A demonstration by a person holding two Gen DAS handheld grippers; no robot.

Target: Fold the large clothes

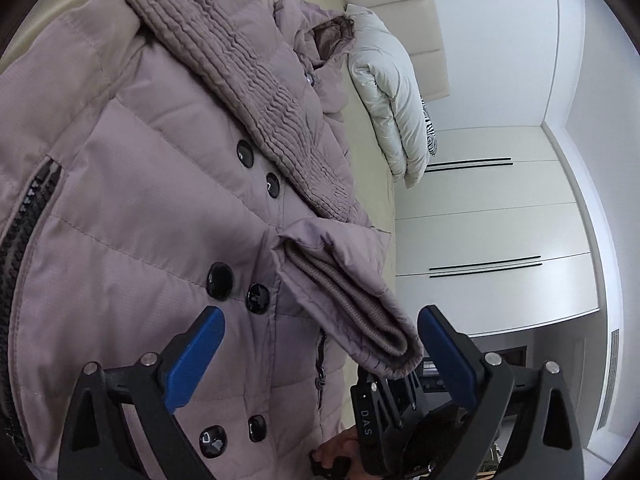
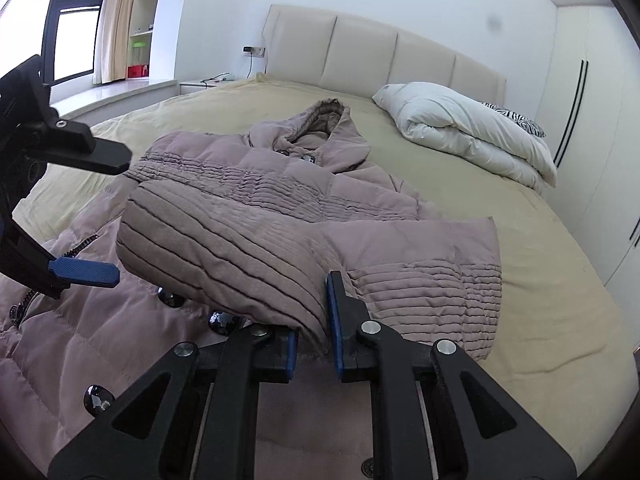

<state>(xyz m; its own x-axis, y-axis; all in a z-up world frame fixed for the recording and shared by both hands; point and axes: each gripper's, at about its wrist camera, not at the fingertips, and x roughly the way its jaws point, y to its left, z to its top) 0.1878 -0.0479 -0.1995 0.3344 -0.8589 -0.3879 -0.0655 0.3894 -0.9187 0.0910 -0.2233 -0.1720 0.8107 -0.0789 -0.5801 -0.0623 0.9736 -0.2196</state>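
The sleeve (image 2: 240, 256) of the coat (image 1: 132, 184) spread on the bed (image 2: 540, 320) is pinched by the right gripper (image 2: 314, 344); the left gripper (image 1: 320, 360), wide open and empty, is judged needed to flatten it across the front.

Coat (image 2: 248, 200) on bed (image 2: 540, 300), hood toward headboard (image 2: 360, 48). Sleeve (image 2: 224, 252) folded across coat front. Folded duvet (image 2: 460, 128) right of hood, before headboard. Wardrobe (image 2: 600, 140) right of bed. Window (image 2: 72, 28) far left.
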